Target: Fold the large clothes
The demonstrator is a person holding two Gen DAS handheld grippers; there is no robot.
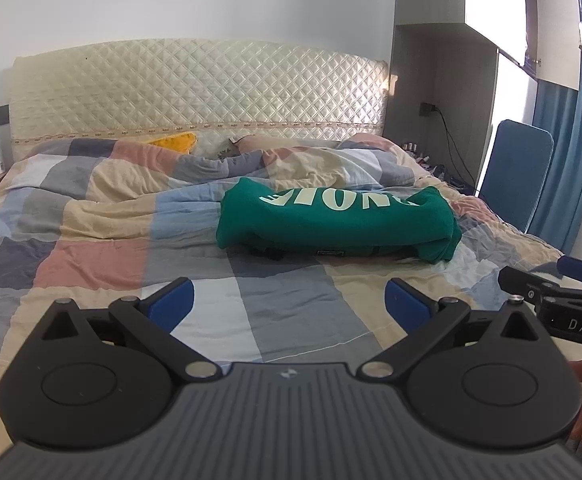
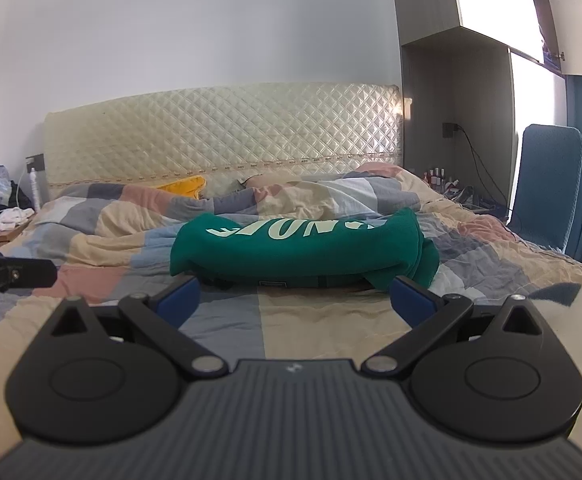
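A folded green sweatshirt (image 2: 299, 248) is seen on the bed (image 2: 311, 320) — both grippers' fingers, left gripper (image 1: 289, 300) and right gripper (image 2: 295, 300), are spread apart, nothing held.

One green folded garment (image 2: 299, 250) on the bed; one patchwork quilt (image 2: 331, 320); one quilted headboard (image 2: 219, 136); one yellow cushion (image 2: 183, 186); one blue chair (image 2: 547, 184); two grippers: left gripper (image 1: 289, 300), right gripper (image 2: 295, 300).

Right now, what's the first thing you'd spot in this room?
The bright green sweatshirt with pale letters, folded into a bundle in the middle of the patchwork quilt. Nearest the camera, the right gripper stands open just short of it, holding nothing. Behind is a cream quilted headboard.
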